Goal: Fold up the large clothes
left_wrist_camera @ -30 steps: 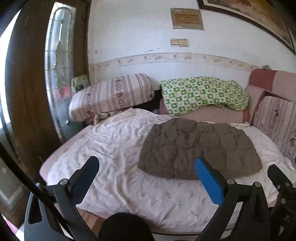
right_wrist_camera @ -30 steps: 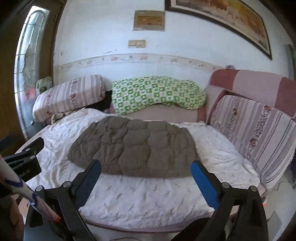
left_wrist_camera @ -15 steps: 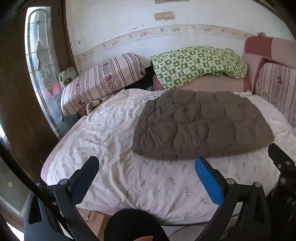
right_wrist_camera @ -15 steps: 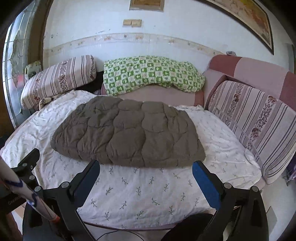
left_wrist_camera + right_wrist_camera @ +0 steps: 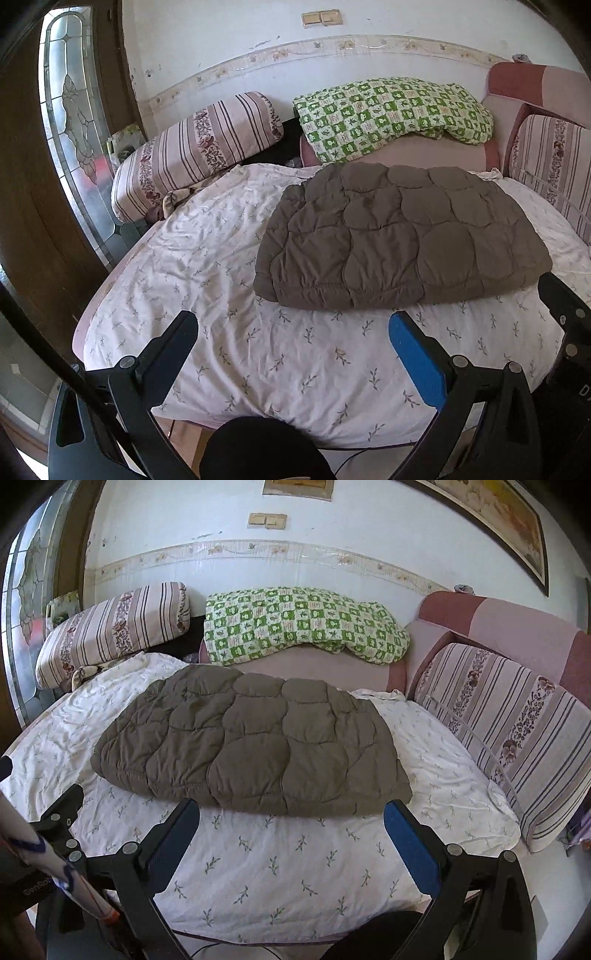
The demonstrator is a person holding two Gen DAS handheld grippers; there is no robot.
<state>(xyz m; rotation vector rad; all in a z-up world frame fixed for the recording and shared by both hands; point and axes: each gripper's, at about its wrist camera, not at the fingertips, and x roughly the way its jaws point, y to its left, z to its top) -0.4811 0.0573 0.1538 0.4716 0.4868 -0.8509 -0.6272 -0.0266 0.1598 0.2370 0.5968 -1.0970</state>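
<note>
A brown quilted padded garment [image 5: 399,240] [image 5: 251,746] lies folded flat in the middle of a bed covered by a white leaf-print sheet [image 5: 258,354] [image 5: 280,864]. My left gripper [image 5: 291,332] is open, hovering over the sheet just short of the garment's near left hem. Over the sheet my right gripper [image 5: 291,819] also stands open, its fingertips close to the garment's near edge. Neither holds anything.
A striped bolster [image 5: 199,147] and a green checked blanket [image 5: 395,110] lie at the bed's far side. A striped cushion [image 5: 517,731] and pink sofa back [image 5: 517,627] stand on the right. A wooden door with leaded glass [image 5: 74,129] is at left.
Both grippers have moved forward and tilted down toward the bed; the garment looks larger and nearer. Both stay open.
</note>
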